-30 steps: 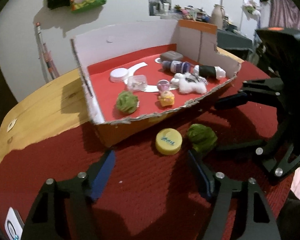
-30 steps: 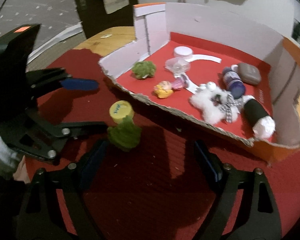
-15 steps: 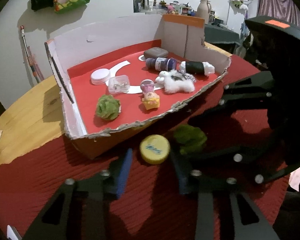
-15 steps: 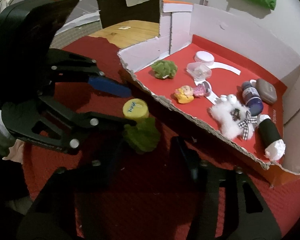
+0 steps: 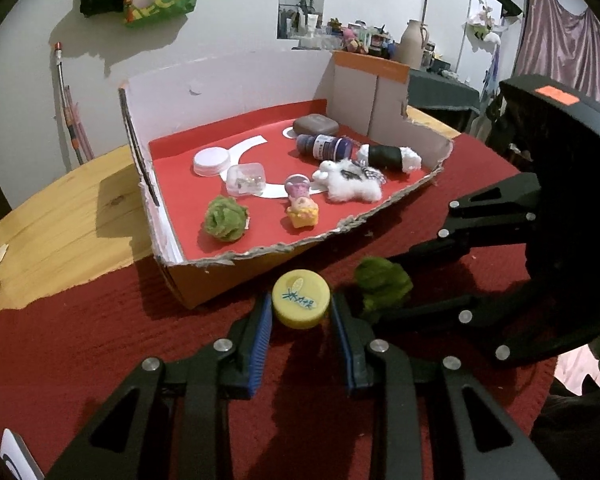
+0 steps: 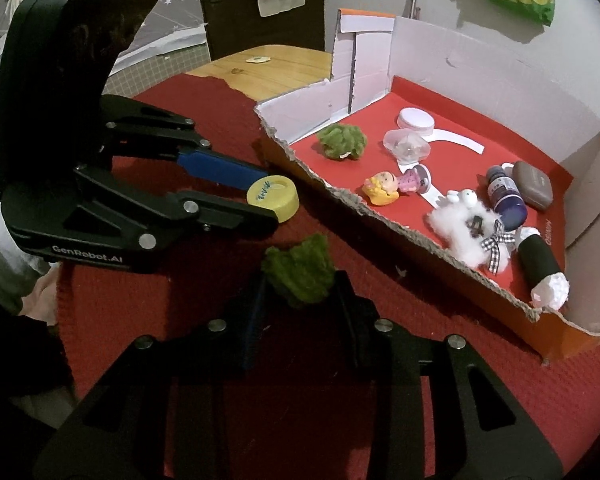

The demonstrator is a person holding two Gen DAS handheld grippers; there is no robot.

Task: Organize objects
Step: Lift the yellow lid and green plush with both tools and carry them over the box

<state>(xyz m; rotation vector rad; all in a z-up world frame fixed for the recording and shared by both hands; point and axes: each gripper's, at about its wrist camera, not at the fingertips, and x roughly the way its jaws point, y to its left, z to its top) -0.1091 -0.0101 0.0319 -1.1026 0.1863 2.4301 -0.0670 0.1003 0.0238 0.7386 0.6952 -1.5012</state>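
Note:
A yellow bottle cap [image 5: 301,304] sits between the blue pads of my left gripper [image 5: 300,312], which is shut on it; it also shows in the right wrist view [image 6: 272,197]. A green fuzzy ball [image 6: 298,271] sits between the fingers of my right gripper [image 6: 298,284], which is shut on it; it also shows in the left wrist view [image 5: 382,282]. Both are on the red mat just in front of the torn front edge of an open cardboard box [image 5: 228,76] with a red floor.
Inside the box lie a second green ball [image 5: 225,219], a white lid [image 5: 210,161], a clear case [image 5: 245,179], small dolls [image 5: 302,210], a white plush [image 5: 350,184], a purple bottle [image 5: 324,146], a black roll [image 5: 388,157] and a grey case [image 5: 315,125]. Wooden tabletop [image 5: 60,208] lies left.
Both grippers moved forward and closed: the left around the yellow cap, the right around the green ball. Both were open a second ago.

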